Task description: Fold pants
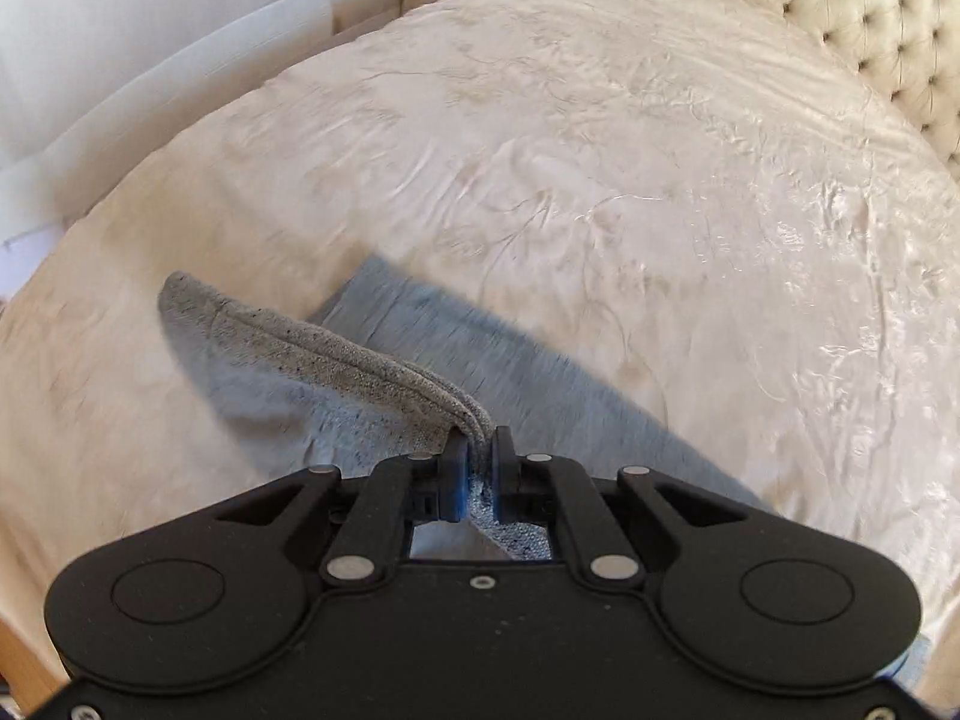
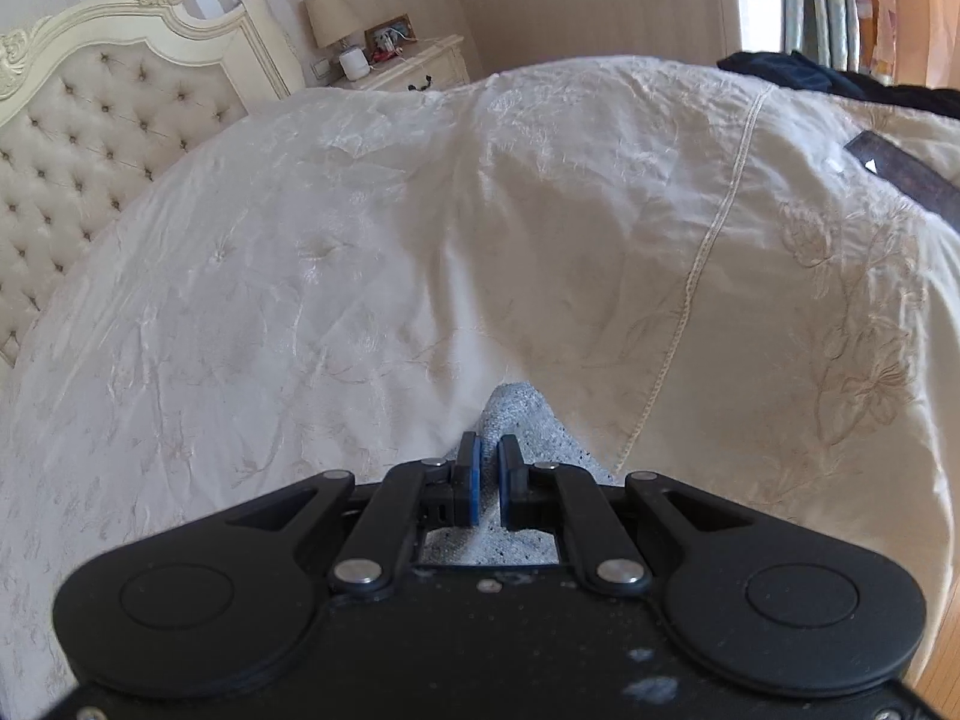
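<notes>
Light grey speckled pants (image 1: 372, 360) lie on the cream bedspread (image 1: 600, 150). In the left wrist view my left gripper (image 1: 478, 450) is shut on a folded, layered edge of them. That edge is lifted off the bed and runs up and left from the pads as a thick band. The rest of the cloth trails blurred beneath it. In the right wrist view my right gripper (image 2: 489, 456) is shut on another part of the pants (image 2: 516, 414). Only a small grey hump shows past its blue-lined fingertips (image 2: 474, 468). More grey cloth shows through the frame below them.
A tufted cream headboard (image 1: 870, 18) (image 2: 90, 138) bounds one side of the bed. A nightstand (image 2: 414, 69) with a lamp (image 2: 330, 18) stands behind it. Dark clothing (image 2: 840, 81) and a dark strap (image 2: 900, 171) lie at the bed's far right edge. White panels (image 1: 150, 90) lean beside the bed.
</notes>
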A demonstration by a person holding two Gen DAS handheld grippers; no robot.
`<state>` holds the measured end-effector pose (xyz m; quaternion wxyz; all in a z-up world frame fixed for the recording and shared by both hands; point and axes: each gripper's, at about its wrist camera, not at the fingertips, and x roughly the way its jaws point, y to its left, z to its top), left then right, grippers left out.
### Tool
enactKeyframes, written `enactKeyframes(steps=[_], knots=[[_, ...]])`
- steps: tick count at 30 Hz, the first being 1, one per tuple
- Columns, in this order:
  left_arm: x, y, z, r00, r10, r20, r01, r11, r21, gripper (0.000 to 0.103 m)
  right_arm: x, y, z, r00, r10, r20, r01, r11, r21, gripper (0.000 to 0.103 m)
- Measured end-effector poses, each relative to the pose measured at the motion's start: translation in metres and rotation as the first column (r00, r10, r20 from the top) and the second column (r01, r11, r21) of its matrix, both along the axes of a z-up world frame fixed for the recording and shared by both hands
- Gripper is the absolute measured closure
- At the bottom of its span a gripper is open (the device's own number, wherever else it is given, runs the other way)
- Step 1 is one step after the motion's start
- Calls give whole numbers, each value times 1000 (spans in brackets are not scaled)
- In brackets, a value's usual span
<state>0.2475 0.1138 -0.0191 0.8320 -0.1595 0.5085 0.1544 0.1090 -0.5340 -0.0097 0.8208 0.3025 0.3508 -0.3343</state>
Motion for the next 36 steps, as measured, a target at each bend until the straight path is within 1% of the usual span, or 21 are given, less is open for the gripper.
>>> enactKeyframes(steps=[2, 3, 6, 7, 9, 12, 14, 17, 20, 23, 24, 26, 28, 29, 30, 31, 32, 33, 34, 35, 36], knots=[[37, -8, -33, 999, 9, -38, -8, 1000, 22, 94, 27, -3, -26, 1000, -18, -25, 18, 1000, 18, 96], [55, -13, -54, 997, 10, -73, -7, 999, 35, 94, 41, -4, -41, 999, -23, -43, 24, 999, 23, 96], [87, -26, -109, 986, 6, -164, 7, 997, 79, 94, 78, -3, -86, 991, -6, -130, 6, 1000, -2, 96], [90, -31, -119, 983, 3, -182, 16, 994, 104, 94, 88, -1, -100, 987, 9, -163, -11, 1000, -10, 96], [97, -41, -132, 984, -13, -177, 41, 986, 161, 93, 102, 3, -117, 977, 37, -209, -47, 998, -41, 96], [104, -47, -132, 984, -29, -174, 62, 980, 190, 93, 112, 5, -127, 971, 61, -231, -81, 994, -76, 96], [106, -45, -129, 987, -19, -162, 47, 984, 174, 93, 116, 3, -127, 973, 56, -223, -75, 994, -79, 96], [97, -34, -113, 993, 38, -111, -23, 991, 132, 93, 120, -2, -122, 979, 37, -201, -56, 995, -88, 96], [88, -31, -93, 992, 120, -40, -115, 987, 111, 93, 120, 1, -118, 984, -1, -177, -17, 995, -100, 96], [82, -33, -73, 988, 152, 2, -151, 983, 103, 93, 118, 3, -114, 988, -47, -149, 31, 993, -111, 96], [84, -35, -70, 989, 147, 13, -148, 983, 110, 93, 117, 4, -112, 988, -57, -142, 41, 993, -113, 96], [91, -39, -72, 991, 129, 23, -130, 982, 136, 93, 119, 5, -113, 988, -60, -143, 43, 992, -117, 96], [102, -39, -83, 990, 137, 32, -140, 982, 129, 93, 124, 7, -119, 985, -59, -162, 38, 990, -134, 96], [107, -41, -91, 991, 132, 24, -134, 981, 141, 93, 127, 6, -123, 983, -56, -174, 32, 990, -136, 96], [114, -44, -104, 995, 103, -8, -100, 982, 162, 92, 130, 5, -128, 981, -53, -189, 28, 990, -135, 96], [122, -48, -120, 996, 50, -75, -35, 983, 183, 92, 133, 5, -134, 978, -49, -202, 22, 991, -135, 96], [130, -53, -137, 988, -12, -153, 44, 978, 206, 90, 136, 4, -139, 975, -30, -221, 0, 991, -134, 92], [131, -61, -148, 978, -77, -196, 124, 962, 244, 87, 142, 5, -145, 965, 14, -263, -49, 991, -125, 89], [130, -66, -150, 971, -127, -204, 183, 941, 284, 84, 145, 6, -148, 953, 58, -298, -99, 987, -123, 89], [127, -70, -147, 963, -171, -208, 231, 922, 311, 83, 145, 9, -146, 944, 83, -319, -134, 980, -143, 89], [122, -72, -141, 958, -198, -207, 259, 910, 325, 81, 143, 12, -139, 942, 98, -321, -160, 971, -175, 85]])
